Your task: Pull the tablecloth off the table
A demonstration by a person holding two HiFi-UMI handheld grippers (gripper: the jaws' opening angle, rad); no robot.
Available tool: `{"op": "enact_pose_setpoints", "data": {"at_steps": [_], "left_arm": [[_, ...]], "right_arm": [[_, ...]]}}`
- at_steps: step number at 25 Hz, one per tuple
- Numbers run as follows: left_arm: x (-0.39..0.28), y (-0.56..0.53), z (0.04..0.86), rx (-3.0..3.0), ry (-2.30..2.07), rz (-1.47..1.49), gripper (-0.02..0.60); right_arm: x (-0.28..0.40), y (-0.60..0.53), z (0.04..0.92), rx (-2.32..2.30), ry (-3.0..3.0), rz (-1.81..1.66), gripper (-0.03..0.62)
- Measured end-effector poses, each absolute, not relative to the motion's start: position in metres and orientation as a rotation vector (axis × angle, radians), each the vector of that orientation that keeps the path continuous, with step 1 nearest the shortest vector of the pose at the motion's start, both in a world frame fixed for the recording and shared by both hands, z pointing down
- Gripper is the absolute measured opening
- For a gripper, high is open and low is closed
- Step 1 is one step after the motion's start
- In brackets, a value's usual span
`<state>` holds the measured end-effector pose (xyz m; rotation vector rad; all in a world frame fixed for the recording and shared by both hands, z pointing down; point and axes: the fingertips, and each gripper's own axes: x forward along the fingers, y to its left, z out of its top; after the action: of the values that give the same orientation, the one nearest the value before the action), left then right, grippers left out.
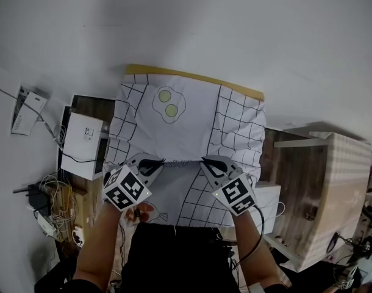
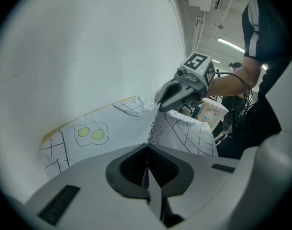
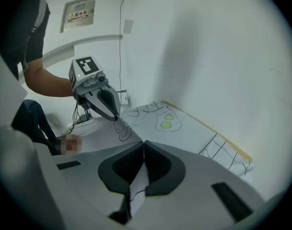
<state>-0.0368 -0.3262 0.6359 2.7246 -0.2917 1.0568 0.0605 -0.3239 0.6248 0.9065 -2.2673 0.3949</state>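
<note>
The white tablecloth (image 1: 186,124), with a black grid and a fried-egg drawing, lies over a small table whose yellow far edge (image 1: 192,77) shows against the wall. Its near part is lifted into a ridge between my grippers. My left gripper (image 1: 150,163) is shut on the cloth at the ridge's left end. My right gripper (image 1: 211,163) is shut on it at the right end. In the left gripper view a strip of tablecloth (image 2: 112,128) is pinched in the shut left gripper (image 2: 147,169). In the right gripper view the tablecloth (image 3: 184,128) runs into the shut right gripper (image 3: 141,171).
A white box (image 1: 82,142) sits on a wooden surface to the table's left, with cables and power strips (image 1: 52,206) below it. At the right stand a wooden cabinet (image 1: 296,188) and a checkered box (image 1: 341,182). The white wall lies just behind the table.
</note>
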Motion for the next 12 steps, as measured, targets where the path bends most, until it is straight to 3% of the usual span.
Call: {"op": "enact_pose_setpoints", "data": {"at_steps": [12], "left_arm": [[-0.036,-0.356,0.576,2.815,-0.381,0.975,0.011]], "right_arm": [[0.061,-0.353,0.566,0.999,-2.317,0.317,0.02]]}}
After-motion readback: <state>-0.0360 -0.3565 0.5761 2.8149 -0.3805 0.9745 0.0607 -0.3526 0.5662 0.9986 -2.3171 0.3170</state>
